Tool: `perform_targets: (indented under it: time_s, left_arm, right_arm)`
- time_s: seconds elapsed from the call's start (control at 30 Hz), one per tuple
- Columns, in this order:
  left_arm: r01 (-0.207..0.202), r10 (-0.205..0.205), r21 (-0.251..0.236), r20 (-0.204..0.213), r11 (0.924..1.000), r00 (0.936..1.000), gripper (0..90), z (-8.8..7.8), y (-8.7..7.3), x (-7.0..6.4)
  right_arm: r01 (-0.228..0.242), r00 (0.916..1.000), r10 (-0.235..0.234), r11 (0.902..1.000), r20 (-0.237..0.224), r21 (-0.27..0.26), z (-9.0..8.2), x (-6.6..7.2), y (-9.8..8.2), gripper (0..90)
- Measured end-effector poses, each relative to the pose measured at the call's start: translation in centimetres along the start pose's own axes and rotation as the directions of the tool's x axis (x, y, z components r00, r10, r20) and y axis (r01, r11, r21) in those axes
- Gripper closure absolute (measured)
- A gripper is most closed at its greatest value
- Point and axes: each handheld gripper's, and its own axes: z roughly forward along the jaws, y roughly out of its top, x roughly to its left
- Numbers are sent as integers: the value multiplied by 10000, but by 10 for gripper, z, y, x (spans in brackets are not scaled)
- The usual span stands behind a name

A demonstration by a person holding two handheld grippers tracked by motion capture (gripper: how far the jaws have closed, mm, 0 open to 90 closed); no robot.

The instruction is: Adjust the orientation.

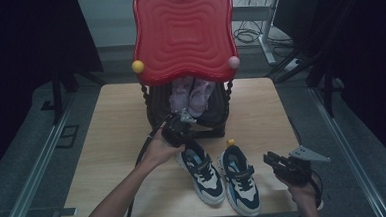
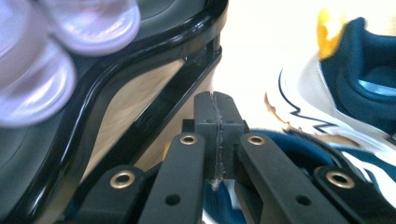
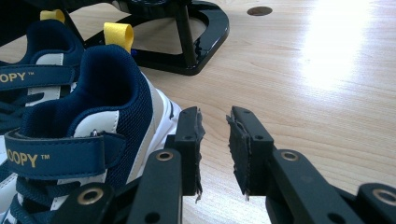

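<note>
Showing a shoe-stowing job partway through: one pair of pale lilac shoes (image 1: 191, 94) already lay on the black glossy rack (image 1: 156, 108) beneath its red, ripple-moulded lid (image 1: 184, 34), while a navy-and-white pair stood on the wooden table (image 1: 112, 142). The left gripper (image 1: 184, 120), clenched on nothing, hovered between the rack's curved rim and the left sneaker (image 1: 202, 170). The right gripper (image 1: 273, 159), jaws parted and empty, rested just beside the right sneaker (image 1: 240, 178), its mesh heel and yellow pull tab (image 3: 118, 35) close by. The step in hand appeared to be reaching for the next shoe; the next move would call for opening the left jaws and seating them over a padded collar.
</note>
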Motion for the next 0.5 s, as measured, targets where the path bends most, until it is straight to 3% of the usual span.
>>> perform_targets:
  time_s: [0.2, 0.3, 0.5]
  left_arm:
    - [-130, 101, 1042, 279, 9945, 9996, 900, 30, 14, 4]
    - [-70, 24, 1314, 350, 9913, 9994, 900, 38, 14, 4]
    - [-67, 4, 1715, 368, 9852, 9993, 900, 41, 9, 7]
  right_arm:
    - [-42, 10000, 42, 10000, 55, -72, -3, -3, 0, 729]
    - [-86, 9999, 87, 9999, 87, -78, -3, -4, -1, 729]
    - [-107, 9999, 107, 9999, 89, -54, -3, -5, -1, 729]
